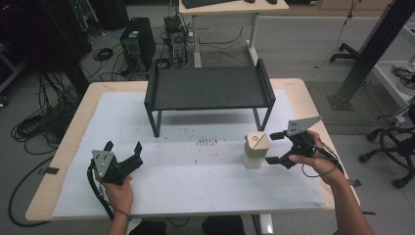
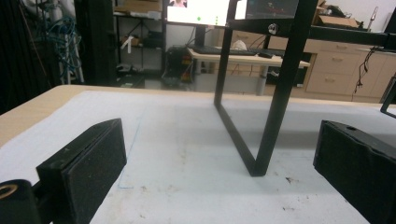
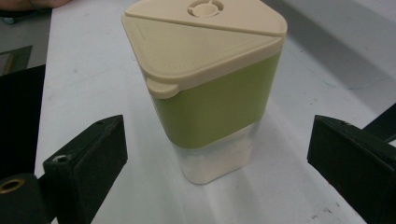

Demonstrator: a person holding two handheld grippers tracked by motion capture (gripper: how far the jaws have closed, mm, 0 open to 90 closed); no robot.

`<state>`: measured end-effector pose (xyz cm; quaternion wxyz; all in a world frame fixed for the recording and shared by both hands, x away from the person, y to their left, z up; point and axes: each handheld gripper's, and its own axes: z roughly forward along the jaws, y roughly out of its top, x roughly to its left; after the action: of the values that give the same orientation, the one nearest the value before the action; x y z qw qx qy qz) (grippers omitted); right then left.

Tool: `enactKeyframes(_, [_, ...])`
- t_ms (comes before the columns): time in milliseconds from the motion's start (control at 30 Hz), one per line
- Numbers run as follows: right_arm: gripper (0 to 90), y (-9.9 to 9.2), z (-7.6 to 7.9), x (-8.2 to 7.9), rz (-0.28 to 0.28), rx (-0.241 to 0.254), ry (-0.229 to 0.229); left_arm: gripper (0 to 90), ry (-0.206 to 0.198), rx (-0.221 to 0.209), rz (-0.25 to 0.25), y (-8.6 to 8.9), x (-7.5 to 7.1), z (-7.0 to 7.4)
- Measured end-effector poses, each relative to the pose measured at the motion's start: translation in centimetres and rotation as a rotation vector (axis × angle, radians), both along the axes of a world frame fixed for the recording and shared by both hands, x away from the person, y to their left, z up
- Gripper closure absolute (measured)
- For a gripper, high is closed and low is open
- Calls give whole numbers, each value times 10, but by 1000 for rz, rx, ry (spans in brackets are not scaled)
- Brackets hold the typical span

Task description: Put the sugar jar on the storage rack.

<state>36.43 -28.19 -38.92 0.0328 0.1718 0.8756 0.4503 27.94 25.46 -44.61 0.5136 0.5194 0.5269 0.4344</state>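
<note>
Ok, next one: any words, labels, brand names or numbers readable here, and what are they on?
No text can be read.
Container: beige lid and green body, no lettering on the sides shown.
Monitor behind the table: lit, content too blurred to read.
Right gripper and left gripper: no markings legible.

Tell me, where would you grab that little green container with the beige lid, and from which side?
Probably around the green band of the container, just under the lid, coming in level from the side where the right gripper already waits, jaws wide open. It stands upright on the table, and its side walls look flat, which suits two flat pads. The lid overhangs, so gripping there seems likelier to slip.
</note>
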Motion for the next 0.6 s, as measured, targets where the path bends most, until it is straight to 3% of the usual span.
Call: enactKeyframes(600, [42, 12, -11, 4, 23, 8, 13, 29, 1, 1, -1, 0, 0, 0])
